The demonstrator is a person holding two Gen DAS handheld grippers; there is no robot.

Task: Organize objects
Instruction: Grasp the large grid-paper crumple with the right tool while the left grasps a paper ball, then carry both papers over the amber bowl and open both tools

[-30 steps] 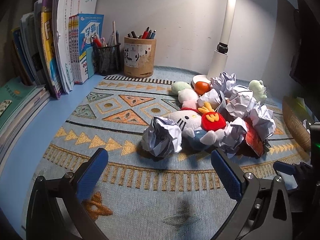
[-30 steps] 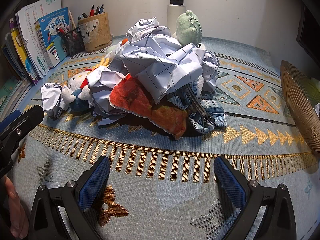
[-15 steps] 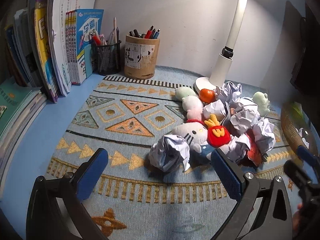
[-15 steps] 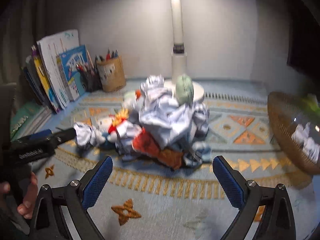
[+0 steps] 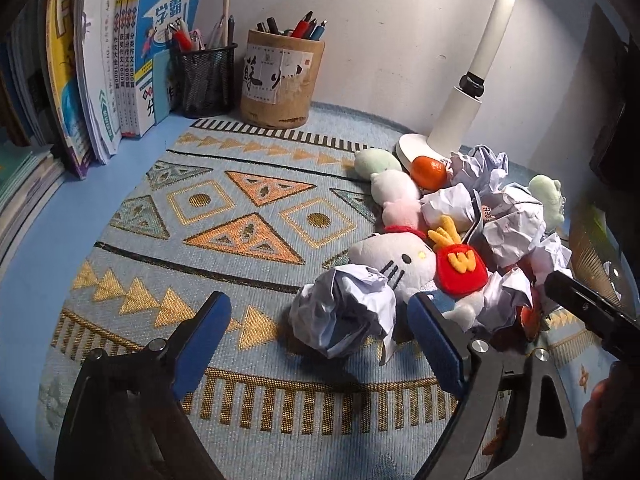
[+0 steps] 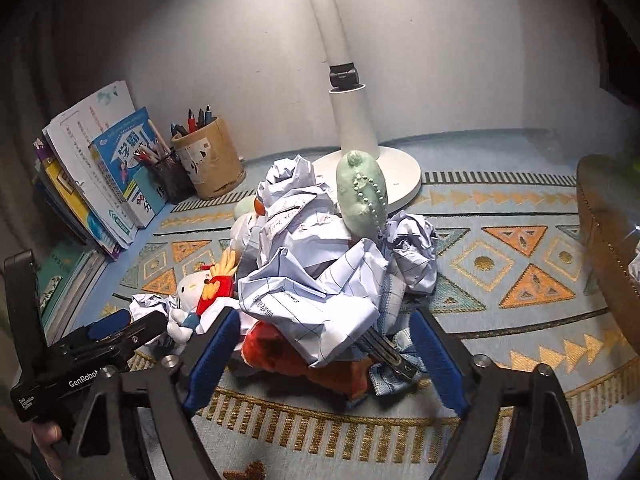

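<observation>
A heap of crumpled paper, plush toys and a pouch lies on the patterned mat (image 5: 248, 216). At its near left end sits one crumpled paper ball (image 5: 344, 312), in front of a white cat plush (image 5: 392, 256). My left gripper (image 5: 320, 340) has that ball between its closing jaws; the pads stand off it. My right gripper (image 6: 324, 356) is closing around the heap's front, where a large lined paper wad (image 6: 312, 312) rests on a red plush (image 6: 276, 352) and a blue checked pouch (image 6: 396, 364). Its pads are not pressing on anything.
A white lamp base (image 6: 400, 176) stands behind the heap, with a green plush (image 6: 360, 196) leaning on top and an orange (image 5: 428, 170) beside it. A woven basket (image 6: 600, 240) is at the right. Pen holders (image 5: 280, 80) and upright books (image 5: 100, 60) line the back left.
Both pairs of jaws have narrowed. The left gripper has moved in, so the paper ball now lies between its fingers. The right gripper pulled back and up, then returned to the heap.
</observation>
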